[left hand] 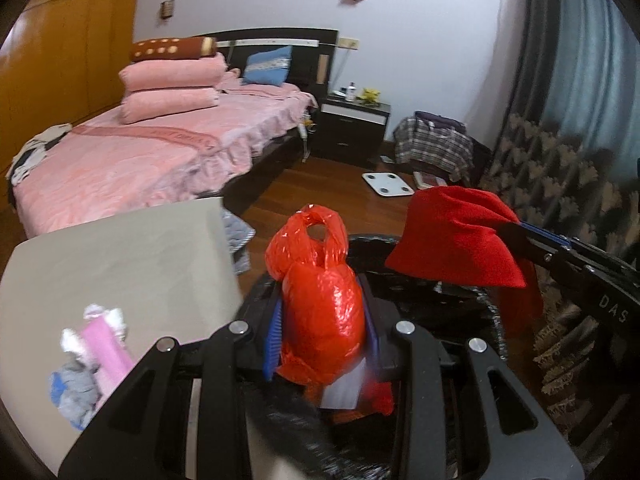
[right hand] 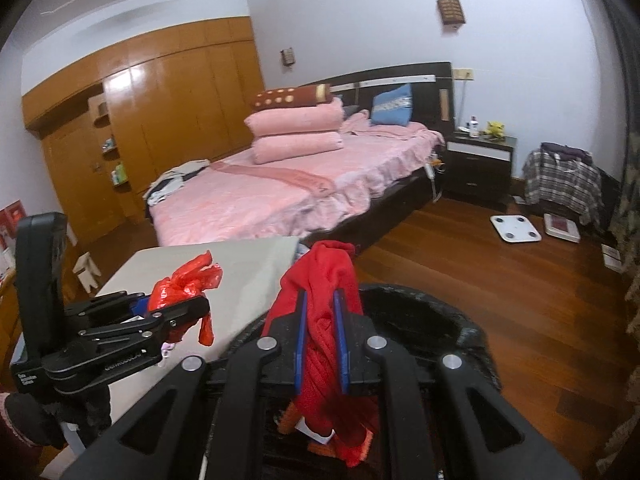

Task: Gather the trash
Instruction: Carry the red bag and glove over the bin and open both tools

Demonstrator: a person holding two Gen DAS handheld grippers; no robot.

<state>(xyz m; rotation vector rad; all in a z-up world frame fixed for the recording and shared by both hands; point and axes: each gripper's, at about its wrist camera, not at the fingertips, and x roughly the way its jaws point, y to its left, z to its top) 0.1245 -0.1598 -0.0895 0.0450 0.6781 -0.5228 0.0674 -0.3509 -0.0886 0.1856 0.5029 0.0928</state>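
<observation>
Filling the lower centre of the left wrist view, the left gripper [left hand: 322, 320] is clenched on a red plastic bag [left hand: 320, 304], which stands upright, knotted handles upward, over the black-lined trash bin [left hand: 460, 312]. A grey table [left hand: 120, 264] with crumpled scraps [left hand: 88, 356] sits lower left; a pink bed [left hand: 140, 152] lies behind. At right, the right gripper [left hand: 516, 232] grips a red cloth [left hand: 452, 236].

In the right wrist view, the right gripper [right hand: 320, 320] clamps the red cloth [right hand: 324, 308], hanging lengthwise down over the bin [right hand: 440, 320]. The left gripper [right hand: 188, 304] at lower left holds the bag [right hand: 184, 284] beside the table [right hand: 248, 268].
</observation>
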